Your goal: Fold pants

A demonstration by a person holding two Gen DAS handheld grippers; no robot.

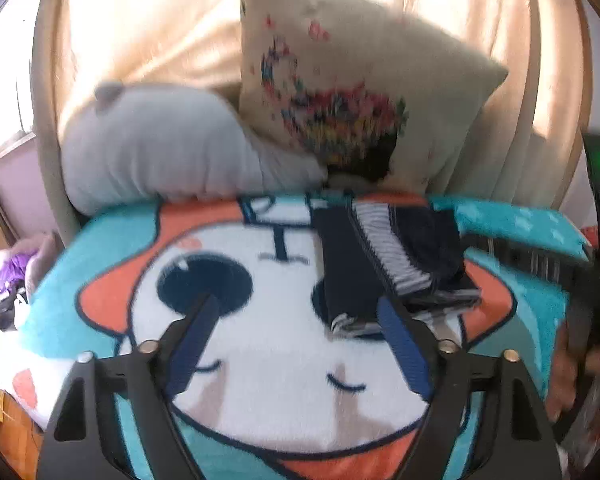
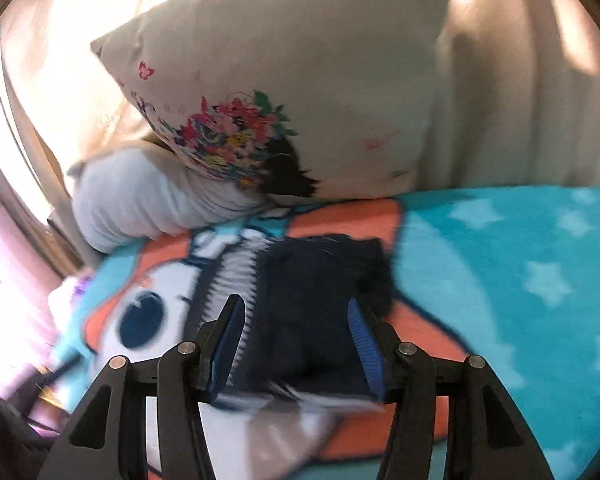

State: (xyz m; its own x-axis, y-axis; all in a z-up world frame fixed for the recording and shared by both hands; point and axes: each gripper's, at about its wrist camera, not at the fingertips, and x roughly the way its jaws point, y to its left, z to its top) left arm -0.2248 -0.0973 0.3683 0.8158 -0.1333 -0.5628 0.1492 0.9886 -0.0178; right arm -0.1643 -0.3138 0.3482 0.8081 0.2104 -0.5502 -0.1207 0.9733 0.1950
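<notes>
The pants (image 1: 384,260) are dark navy with a grey-and-white striped band and lie folded into a compact bundle on the cartoon blanket (image 1: 260,380). My left gripper (image 1: 296,308) is open and empty, hovering over the blanket just left of and in front of the bundle. In the right wrist view the pants (image 2: 312,304) lie between and beyond my open fingers. My right gripper (image 2: 296,312) is open above the near edge of the bundle, with nothing held. The right gripper's body shows in the left wrist view at the right edge (image 1: 596,240).
A floral cream pillow (image 1: 340,80) and a grey pillow (image 1: 156,144) lean at the head of the bed against cream curtains (image 1: 140,20). The blanket's teal starred part (image 2: 520,280) spreads right of the pants. Clutter (image 1: 12,280) lies off the bed's left edge.
</notes>
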